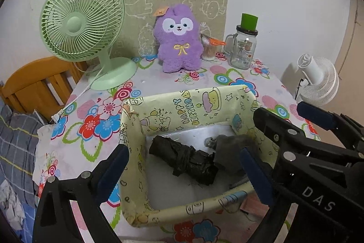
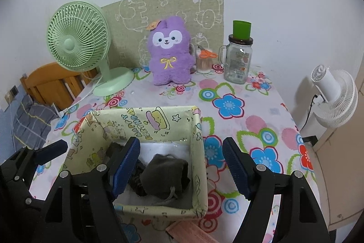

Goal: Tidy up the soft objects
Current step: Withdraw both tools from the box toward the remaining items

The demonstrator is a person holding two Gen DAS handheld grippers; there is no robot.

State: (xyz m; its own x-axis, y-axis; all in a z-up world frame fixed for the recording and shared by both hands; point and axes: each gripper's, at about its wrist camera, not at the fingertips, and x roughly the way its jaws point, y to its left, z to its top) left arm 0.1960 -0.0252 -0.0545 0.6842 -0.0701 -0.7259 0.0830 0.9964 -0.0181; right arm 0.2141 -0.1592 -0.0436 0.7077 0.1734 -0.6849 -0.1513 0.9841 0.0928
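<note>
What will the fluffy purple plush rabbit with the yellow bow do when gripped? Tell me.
The fluffy purple plush rabbit looks soft and fleecy, so it will probably squash between the pads. It likely weighs little for its bulk. Standing upright against the backboard, it may topple if nudged.

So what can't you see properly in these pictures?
- Black bundle: right wrist view, mostly hidden by the right tongs.
- Pink thing beside the box: cut off by the bottom edge.
- Jar label: too small to read.
- Grey pouch: left wrist view, partly covered by the left tongs.

"HAPPY BIRTHDAY" on box [image 1: 182, 111]; "DAS" on right gripper [image 1: 318, 197]
</note>
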